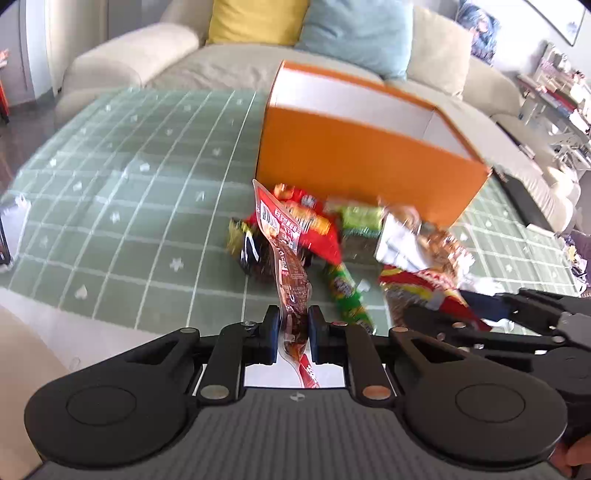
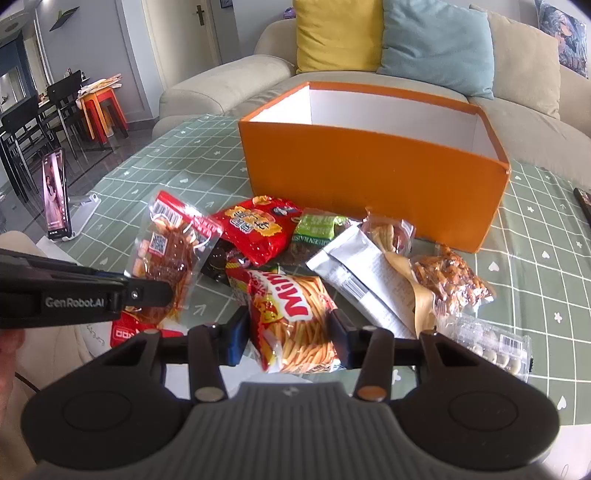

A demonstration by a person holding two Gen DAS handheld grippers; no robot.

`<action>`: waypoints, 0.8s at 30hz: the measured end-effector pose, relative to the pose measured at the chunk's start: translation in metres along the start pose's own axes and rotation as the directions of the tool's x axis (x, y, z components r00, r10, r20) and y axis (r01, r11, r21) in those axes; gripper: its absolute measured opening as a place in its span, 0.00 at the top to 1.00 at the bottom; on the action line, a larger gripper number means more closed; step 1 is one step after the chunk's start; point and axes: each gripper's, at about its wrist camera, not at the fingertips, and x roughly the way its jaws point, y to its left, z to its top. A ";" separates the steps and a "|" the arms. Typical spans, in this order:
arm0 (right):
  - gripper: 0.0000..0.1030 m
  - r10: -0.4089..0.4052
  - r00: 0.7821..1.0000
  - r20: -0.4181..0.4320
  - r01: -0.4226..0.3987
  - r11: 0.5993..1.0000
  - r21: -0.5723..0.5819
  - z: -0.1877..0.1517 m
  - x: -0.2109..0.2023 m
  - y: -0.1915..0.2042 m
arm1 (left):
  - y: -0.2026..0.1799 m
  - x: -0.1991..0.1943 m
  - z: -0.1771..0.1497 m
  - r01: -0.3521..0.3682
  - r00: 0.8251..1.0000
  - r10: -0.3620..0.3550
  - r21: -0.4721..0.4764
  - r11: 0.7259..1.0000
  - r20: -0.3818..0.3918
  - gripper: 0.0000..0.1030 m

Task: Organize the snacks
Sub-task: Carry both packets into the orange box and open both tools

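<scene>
Sofa [image 2: 229, 85] behind the table, carrying a yellow cushion [image 2: 338, 35] and a blue cushion [image 2: 437, 44]. Table covered by a green checked cloth [image 2: 546, 236].

Orange box [image 2: 369, 173] stands upright on the cloth, open at the top, white inside; no contents visible in the part of the interior that shows.

Snack pile lies on the cloth just in front of the box: a red bag [image 2: 255, 229], a green packet [image 2: 319, 225] beside it, a white pouch [image 2: 354, 269] lying flat, a clear bag of brown sticks [image 2: 450, 277] to its right, and a clear tray of pale round pieces [image 2: 491, 343] nearest the right edge.

Right gripper [image 2: 291, 332]: jaws closed against both sides of a Mimi bag [image 2: 295, 317] (red and yellow, stick snacks pictured), held at the near edge of the pile.

Left gripper [image 1: 292, 334]: jaws pinching a clear packet [image 1: 286, 266] of reddish-brown strips by its lower end; the packet rises edge-on from the jaws in the left wrist view. In the right wrist view the same packet [image 2: 168, 251] stands to the left of the pile, its barcode end uppermost.

Phone [image 2: 55, 192] propped upright on a stand at the far left of the table, screen lit.
</scene>
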 end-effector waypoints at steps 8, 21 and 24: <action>0.57 0.027 0.998 0.051 -0.028 0.999 0.027 0.029 -0.013 -0.003 | -0.010 -0.017 0.030 -0.012 0.997 0.010 0.038 0.999 0.070 0.84; 0.57 -0.045 0.971 0.236 0.048 0.999 -0.010 0.130 -0.022 -0.019 | -0.027 -0.021 0.119 0.010 0.973 -0.025 0.063 0.998 0.230 0.84; 0.58 -0.061 0.967 0.247 0.067 0.998 -0.014 0.149 -0.012 -0.024 | -0.032 -0.012 0.138 0.024 0.970 -0.040 0.072 0.997 0.238 0.84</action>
